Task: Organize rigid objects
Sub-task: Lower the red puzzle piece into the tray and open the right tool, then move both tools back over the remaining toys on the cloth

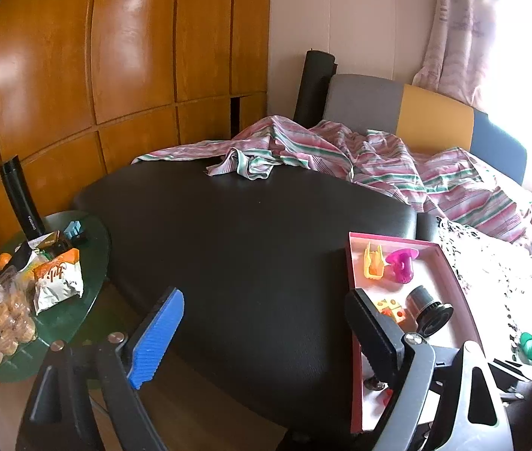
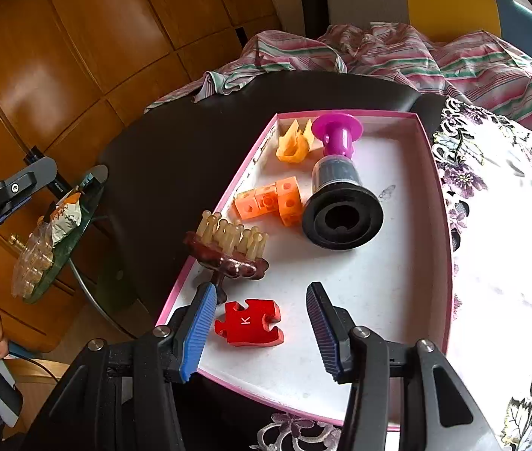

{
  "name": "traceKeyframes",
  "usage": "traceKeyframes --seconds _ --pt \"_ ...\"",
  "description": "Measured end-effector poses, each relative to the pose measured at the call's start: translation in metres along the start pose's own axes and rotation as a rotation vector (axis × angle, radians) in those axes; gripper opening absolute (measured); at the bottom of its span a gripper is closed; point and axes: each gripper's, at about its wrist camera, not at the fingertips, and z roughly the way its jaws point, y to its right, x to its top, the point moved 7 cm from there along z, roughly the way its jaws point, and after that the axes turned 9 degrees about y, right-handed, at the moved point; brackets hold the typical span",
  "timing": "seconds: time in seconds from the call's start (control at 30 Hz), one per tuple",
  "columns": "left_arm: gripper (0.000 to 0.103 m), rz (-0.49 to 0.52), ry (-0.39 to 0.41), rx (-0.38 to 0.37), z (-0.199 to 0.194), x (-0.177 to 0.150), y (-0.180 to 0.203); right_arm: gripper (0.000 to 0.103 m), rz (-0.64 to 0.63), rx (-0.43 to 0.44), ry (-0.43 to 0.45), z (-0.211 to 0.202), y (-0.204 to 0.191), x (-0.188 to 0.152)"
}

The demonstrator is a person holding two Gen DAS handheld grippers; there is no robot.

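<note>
A pink-rimmed white tray (image 2: 378,300) lies on a black padded surface (image 2: 175,158). In it lie a red puzzle piece marked K (image 2: 249,322), a brown massage brush with pale knobs (image 2: 230,250), orange linked cubes (image 2: 271,200), a black spool (image 2: 341,208), a magenta spool (image 2: 336,131) and a yellow-orange clip (image 2: 293,143). My right gripper (image 2: 262,329) is open, its jaws either side of the red piece, just above it. My left gripper (image 1: 266,334) is open and empty over the black surface (image 1: 247,233), left of the tray (image 1: 450,274).
A green glass side table (image 1: 93,263) with snack bags, a black flask (image 1: 21,195) and packaged pastries stands at the left. A striped sheet (image 1: 341,150) and floral cloth (image 2: 510,225) lie behind and right of the tray. Wooden cabinets (image 1: 115,56) line the back.
</note>
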Motion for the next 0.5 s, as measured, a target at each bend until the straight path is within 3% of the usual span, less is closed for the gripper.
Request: traceKeyframes --seconds 0.5 --pt "0.089 -0.004 0.011 0.003 -0.004 0.004 -0.004 0.050 0.025 -0.065 0.063 -0.041 0.035 0.020"
